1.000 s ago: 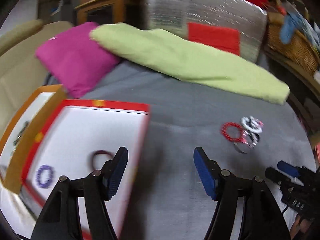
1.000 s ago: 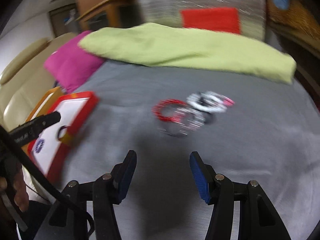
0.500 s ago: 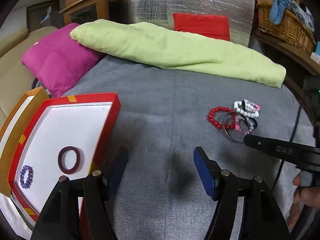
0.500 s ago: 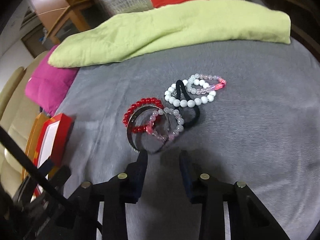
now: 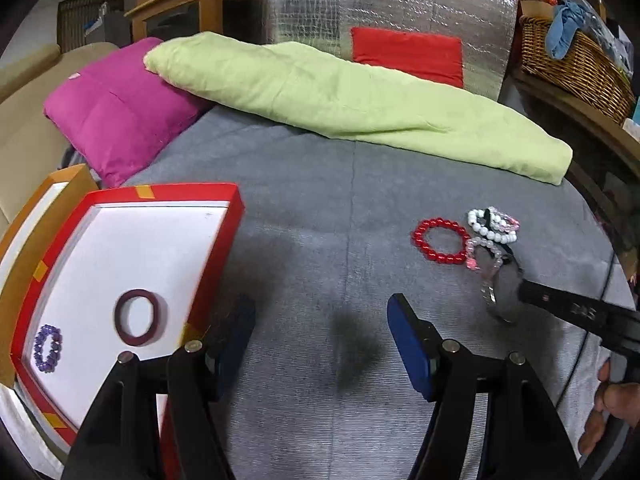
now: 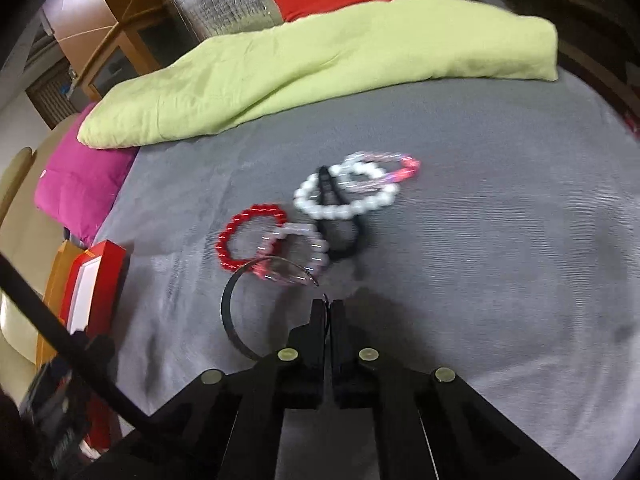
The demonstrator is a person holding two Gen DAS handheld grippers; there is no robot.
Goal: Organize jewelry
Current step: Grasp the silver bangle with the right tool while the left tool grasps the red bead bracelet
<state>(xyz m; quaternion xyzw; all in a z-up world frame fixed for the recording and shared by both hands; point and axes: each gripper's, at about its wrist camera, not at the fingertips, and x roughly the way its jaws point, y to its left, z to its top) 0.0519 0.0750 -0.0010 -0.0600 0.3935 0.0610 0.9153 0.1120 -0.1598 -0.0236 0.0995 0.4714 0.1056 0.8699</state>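
Grey, finely ribbed bed cover (image 5: 320, 200). Lime-green blanket (image 5: 352, 100) at twelve o'clock; magenta quilted pillow (image 5: 116, 120) at ten. Red-rimmed box (image 5: 224, 240) with white lining and orange tape patches, holding a maroon bangle (image 5: 138, 317) and a purple beaded bracelet (image 5: 48, 348). Glossy red beaded bracelet (image 6: 250, 236), white pearl bracelet (image 6: 344, 200), pale pink translucent bracelet (image 6: 296, 256), black hair tie (image 6: 340, 220), dark metal bangle (image 6: 230, 316). Blue pads (image 5: 408, 344) on black left tongs (image 5: 320, 336); all-black right tongs (image 6: 329, 312). Silver crinkled cushion (image 5: 380, 4) with a red patch; brown wicker basket (image 5: 576, 64).

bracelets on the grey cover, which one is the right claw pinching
The thin dark metal bangle, nearest the camera: the right claw is shut on its rim. The red bead bracelet and white bead bracelet lie untouched beyond.
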